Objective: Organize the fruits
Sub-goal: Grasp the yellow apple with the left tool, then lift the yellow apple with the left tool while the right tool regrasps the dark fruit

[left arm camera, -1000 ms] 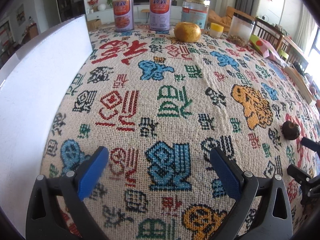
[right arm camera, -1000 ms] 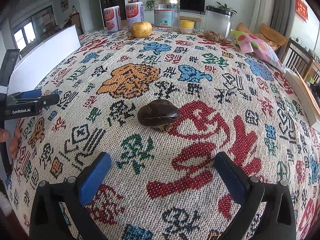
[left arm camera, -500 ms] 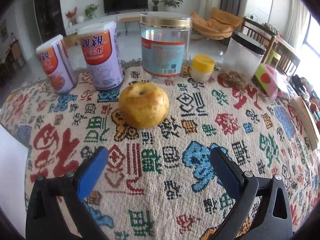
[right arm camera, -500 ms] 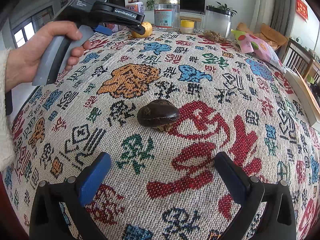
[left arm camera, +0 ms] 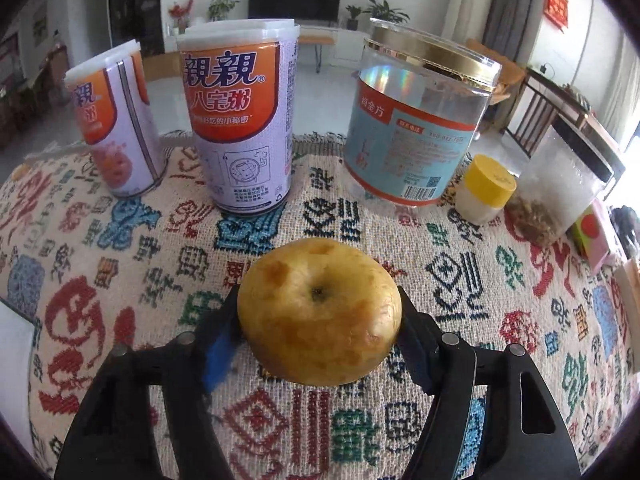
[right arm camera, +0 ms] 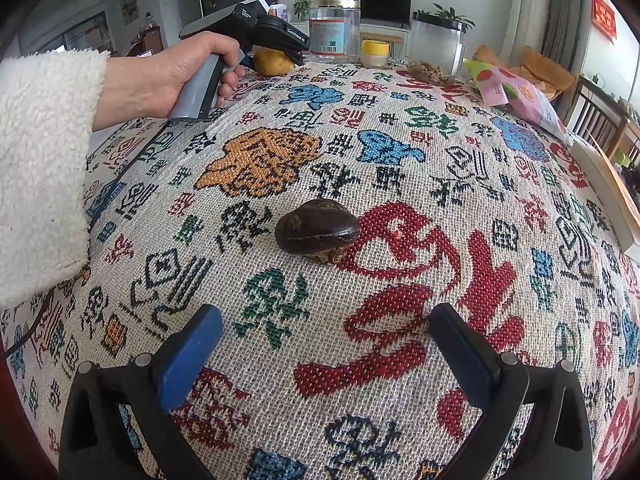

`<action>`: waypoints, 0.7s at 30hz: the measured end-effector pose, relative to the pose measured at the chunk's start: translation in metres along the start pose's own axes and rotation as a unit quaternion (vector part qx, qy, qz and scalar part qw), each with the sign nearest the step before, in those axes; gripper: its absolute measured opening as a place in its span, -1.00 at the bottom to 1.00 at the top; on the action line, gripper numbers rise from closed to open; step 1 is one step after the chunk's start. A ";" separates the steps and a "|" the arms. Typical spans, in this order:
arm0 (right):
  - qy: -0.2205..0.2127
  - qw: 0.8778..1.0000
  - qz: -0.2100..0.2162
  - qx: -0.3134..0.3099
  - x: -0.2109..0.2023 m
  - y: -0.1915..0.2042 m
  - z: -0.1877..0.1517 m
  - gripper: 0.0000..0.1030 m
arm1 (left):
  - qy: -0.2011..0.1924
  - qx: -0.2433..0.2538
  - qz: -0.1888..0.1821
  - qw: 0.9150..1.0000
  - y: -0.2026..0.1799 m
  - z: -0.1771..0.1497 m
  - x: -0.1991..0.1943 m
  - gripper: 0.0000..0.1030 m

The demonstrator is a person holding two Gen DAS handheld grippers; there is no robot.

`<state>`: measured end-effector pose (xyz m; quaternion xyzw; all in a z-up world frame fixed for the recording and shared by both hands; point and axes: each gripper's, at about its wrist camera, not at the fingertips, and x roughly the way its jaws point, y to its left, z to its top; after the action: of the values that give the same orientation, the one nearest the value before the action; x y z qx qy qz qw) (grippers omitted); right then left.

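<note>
A bruised yellow apple [left arm camera: 320, 312] sits on the patterned tablecloth between the blue pads of my left gripper [left arm camera: 318, 332], whose jaws have closed in against its sides. In the right wrist view the same apple [right arm camera: 273, 63] shows at the far end of the table under the left gripper [right arm camera: 280, 46]. A dark brown mangosteen-like fruit [right arm camera: 318, 230] lies on the cloth ahead of my right gripper [right arm camera: 326, 346], which is open and empty, a short way in front of the fruit.
Behind the apple stand two purple-and-orange cans [left arm camera: 240, 128], a clear plastic jar with a gold lid [left arm camera: 416, 120], a small yellow-capped bottle [left arm camera: 484, 192] and a clear container with dried bits [left arm camera: 560, 192]. A pink snack bag [right arm camera: 516, 96] lies at the right.
My left gripper travelled across the table to the far end, reached the apple and closed on it. The right gripper and the dark fruit have not moved.
</note>
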<state>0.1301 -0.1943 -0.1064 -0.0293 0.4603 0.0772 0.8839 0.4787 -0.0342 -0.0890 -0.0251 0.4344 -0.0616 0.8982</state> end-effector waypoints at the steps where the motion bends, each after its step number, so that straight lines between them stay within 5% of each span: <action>1: 0.000 1.000 0.000 0.000 0.000 0.000 0.000 1.00 | -0.001 -0.002 -0.003 1.000 0.004 -0.007 -0.009 0.39; 13: 0.000 1.000 -0.001 0.000 0.000 0.000 0.000 1.00 | 0.036 0.048 -0.034 0.998 0.031 -0.150 -0.161 0.40; 21: 0.000 1.000 -0.001 0.000 0.000 0.000 0.000 1.00 | 0.039 0.057 -0.039 0.997 0.019 -0.239 -0.198 0.40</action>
<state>0.1302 -0.1943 -0.1065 -0.0299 0.4604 0.0767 0.8839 0.1719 0.0126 -0.0856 0.0120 0.4634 -0.1220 0.8776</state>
